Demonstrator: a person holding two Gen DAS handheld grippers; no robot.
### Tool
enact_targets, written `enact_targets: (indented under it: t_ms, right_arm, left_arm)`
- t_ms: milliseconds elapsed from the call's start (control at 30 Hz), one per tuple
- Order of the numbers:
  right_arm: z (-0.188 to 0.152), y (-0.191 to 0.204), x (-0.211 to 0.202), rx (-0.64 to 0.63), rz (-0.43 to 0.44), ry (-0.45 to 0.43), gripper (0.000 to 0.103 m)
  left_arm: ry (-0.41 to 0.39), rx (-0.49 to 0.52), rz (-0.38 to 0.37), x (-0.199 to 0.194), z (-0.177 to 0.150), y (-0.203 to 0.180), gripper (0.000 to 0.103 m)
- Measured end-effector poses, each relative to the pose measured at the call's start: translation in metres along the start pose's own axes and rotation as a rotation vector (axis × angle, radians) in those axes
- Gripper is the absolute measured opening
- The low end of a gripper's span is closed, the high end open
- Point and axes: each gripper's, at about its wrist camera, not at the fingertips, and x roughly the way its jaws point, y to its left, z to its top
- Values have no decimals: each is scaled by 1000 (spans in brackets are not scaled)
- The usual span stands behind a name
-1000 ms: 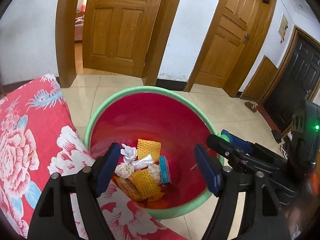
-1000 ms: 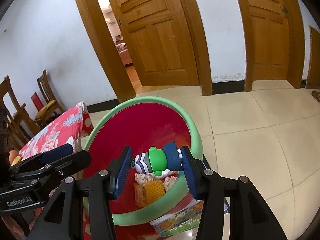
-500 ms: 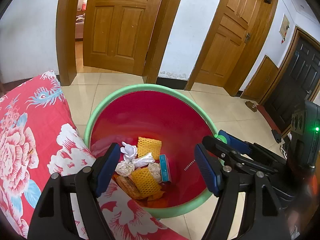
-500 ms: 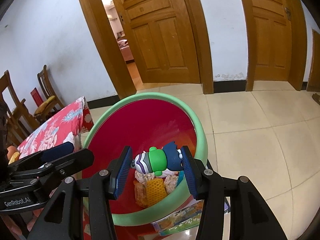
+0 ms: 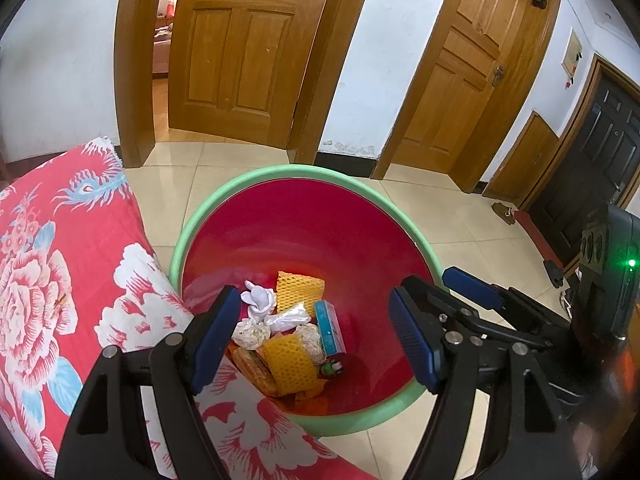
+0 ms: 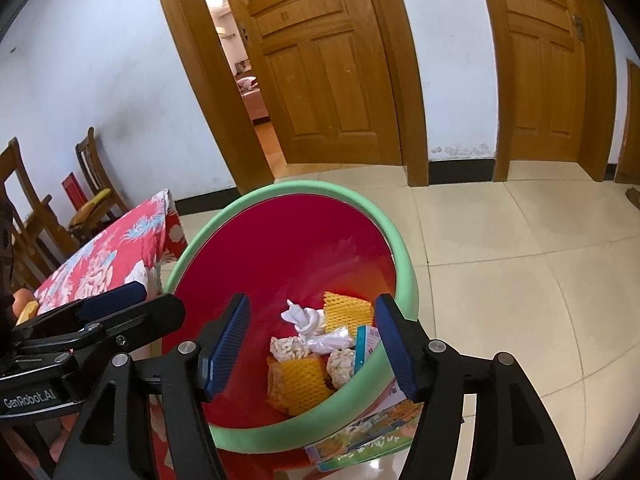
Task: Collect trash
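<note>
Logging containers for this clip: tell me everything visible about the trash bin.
The trash bin is round and plastic-looking, with a pale green rim and glossy red inside. It stands open, without a lid, on the tiled floor against the floral-covered furniture. At its bottom lie yellow foam netting, crumpled white tissue, a teal box and other scraps.

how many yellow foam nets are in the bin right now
2. One yellow foam net lies at the far side of the trash pile in the red bin; the other lies nearer the grippers. More may be buried underneath.
</note>
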Motion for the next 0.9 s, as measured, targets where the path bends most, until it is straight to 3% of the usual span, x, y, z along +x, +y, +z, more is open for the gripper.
enact_targets:
  t_ms: [300,433,500,700,900]
  right_arm:
    - [7,3,-5,18,-31,3,67]
    - [12,15,-13,41,-65,-20,72]
    - [15,30,-20,24,-68,-41,78]
    - [19,92,-31,-82,-7,-90,79]
    - [13,153,-15,-150,80,-44,86]
  left_arm:
    - [-35,38,23,-10,0,-3,75]
    - [-58,64,40,-30,1,4,76]
    - [-85,58,56,-46,0,17,78]
    - [-156,-37,119,-93,-3,74,86]
    - [-185,-117,178,-130,-16,126,88]
